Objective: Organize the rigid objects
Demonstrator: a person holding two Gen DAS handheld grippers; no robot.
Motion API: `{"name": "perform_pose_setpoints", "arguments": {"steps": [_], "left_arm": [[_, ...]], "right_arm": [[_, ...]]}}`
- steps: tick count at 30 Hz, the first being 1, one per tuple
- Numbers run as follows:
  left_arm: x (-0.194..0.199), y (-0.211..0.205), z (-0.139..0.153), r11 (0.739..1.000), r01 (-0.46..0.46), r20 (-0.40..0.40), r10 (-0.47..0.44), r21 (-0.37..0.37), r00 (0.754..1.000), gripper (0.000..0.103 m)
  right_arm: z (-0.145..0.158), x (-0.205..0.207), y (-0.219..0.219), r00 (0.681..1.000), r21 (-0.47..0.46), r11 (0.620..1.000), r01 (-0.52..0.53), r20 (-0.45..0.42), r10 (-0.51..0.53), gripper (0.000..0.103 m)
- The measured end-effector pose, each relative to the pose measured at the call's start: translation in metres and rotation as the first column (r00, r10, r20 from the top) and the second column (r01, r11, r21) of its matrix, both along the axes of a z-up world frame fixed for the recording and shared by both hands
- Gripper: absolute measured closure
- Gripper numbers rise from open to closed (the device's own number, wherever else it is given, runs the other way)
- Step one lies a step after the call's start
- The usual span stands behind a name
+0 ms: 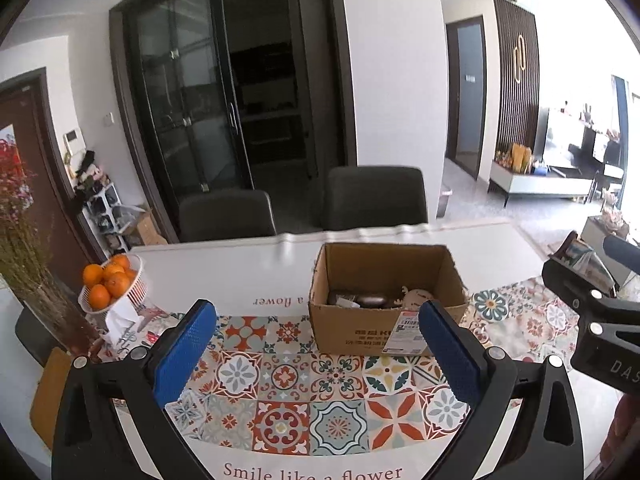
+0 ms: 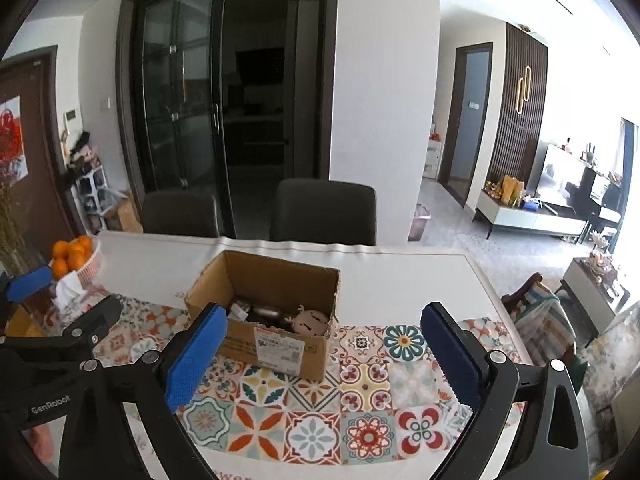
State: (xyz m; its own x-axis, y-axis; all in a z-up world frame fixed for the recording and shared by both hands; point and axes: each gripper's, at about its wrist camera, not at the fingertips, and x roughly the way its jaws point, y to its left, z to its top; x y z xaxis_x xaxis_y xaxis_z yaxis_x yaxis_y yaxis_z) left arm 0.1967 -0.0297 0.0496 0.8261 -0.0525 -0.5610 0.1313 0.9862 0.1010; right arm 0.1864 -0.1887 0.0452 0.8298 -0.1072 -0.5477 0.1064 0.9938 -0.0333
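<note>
Item: open brown cardboard box (image 1: 384, 300), printed shipping label on its near face, standing on the patterned tile-print table runner (image 1: 288, 380) that covers the white dining table (image 1: 224, 268). Contents: several rigid pieces on the box floor, among them a dark rounded object (image 2: 266, 312) and a pale wooden cut-out with antler-like prongs (image 2: 310, 320); the rest are too small to tell apart.

Item: left gripper (image 1: 318, 354), black frame, blue textured pads, jaws spread wide with nothing between them. The box lies ahead and slightly to its right, just beyond the fingertips.

Item: right gripper (image 2: 324, 354), same build, likewise released and empty. The box lies ahead and to its left, so the box sits between the two tools, about equally near to each. Its long side runs across both views.

Nearby, untouched: white basket of oranges (image 1: 108, 284), two dark chair backs (image 1: 374, 196) behind the table.

Judgement: no loose pieces remain on the runner; sorting looks largely done.
</note>
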Motion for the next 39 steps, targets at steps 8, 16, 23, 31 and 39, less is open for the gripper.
{"name": "perform_pose_setpoints", "arguments": {"steps": [8, 16, 23, 31, 39], "left_arm": [[-0.041, 0.002, 0.014, 1.000, 0.009, 0.051, -0.009, -0.004, 0.999, 0.000], [-0.065, 0.005, 0.027, 0.999, 0.025, 0.080, -0.023, -0.024, 0.997, 0.000], [-0.079, 0.008, 0.036, 1.000, 0.017, 0.126, -0.014, -0.017, 0.992, 0.000], [-0.086, 0.008, 0.038, 1.000, 0.017, 0.144, -0.014, -0.018, 0.989, 0.000], [-0.086, 0.008, 0.040, 1.000, 0.018, 0.144, -0.015, -0.020, 0.989, 0.000]], "right_arm": [[0.007, -0.041, -0.001, 0.999, 0.024, 1.000, -0.008, 0.043, 0.007, 0.003], [0.016, -0.064, 0.003, 0.997, 0.042, 0.999, -0.029, 0.071, 0.026, 0.003], [0.022, -0.076, 0.005, 0.995, 0.038, 0.999, -0.025, 0.094, 0.022, 0.003], [0.026, -0.084, 0.007, 0.994, 0.032, 0.999, -0.018, 0.108, 0.015, 0.003], [0.027, -0.084, 0.007, 0.994, 0.032, 0.999, -0.018, 0.109, 0.014, 0.003]]}}
